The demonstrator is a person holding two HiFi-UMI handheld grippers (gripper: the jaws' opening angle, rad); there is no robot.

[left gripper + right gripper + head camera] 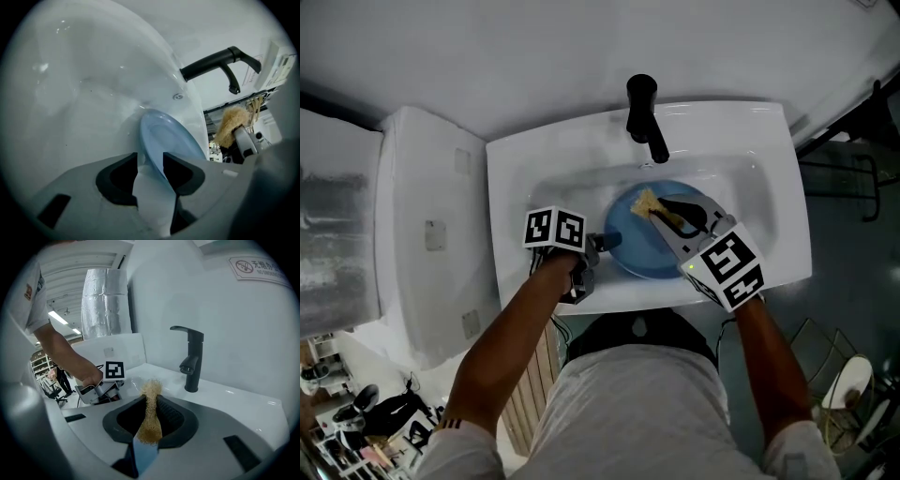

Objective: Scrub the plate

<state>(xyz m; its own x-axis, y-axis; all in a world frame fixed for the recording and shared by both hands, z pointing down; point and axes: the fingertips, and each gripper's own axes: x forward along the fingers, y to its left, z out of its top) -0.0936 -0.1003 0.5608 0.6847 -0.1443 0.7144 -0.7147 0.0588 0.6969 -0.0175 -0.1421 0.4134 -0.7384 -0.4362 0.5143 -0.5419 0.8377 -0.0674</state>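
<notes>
A blue plate (pixel 633 246) lies tilted in the white sink (pixel 516 187). My left gripper (pixel 598 246) is shut on the plate's left rim; in the left gripper view the rim (pixel 166 136) fills the gap between the jaws of that gripper (pixel 150 157). My right gripper (pixel 670 217) is shut on a tan scrub pad (pixel 650 201), which rests on the plate's far part. The pad (pixel 151 413) stands pinched between the right gripper's jaws (pixel 151 401). The tan pad (pixel 229 124) also shows beyond the plate's edge in the left gripper view.
A black faucet (pixel 645 117) stands at the back of the sink, its spout over the plate's far edge. A white unit (pixel 431 234) stands close on the sink's left. Behind it rises a silver duct (pixel 105 305). A white wall lies beyond.
</notes>
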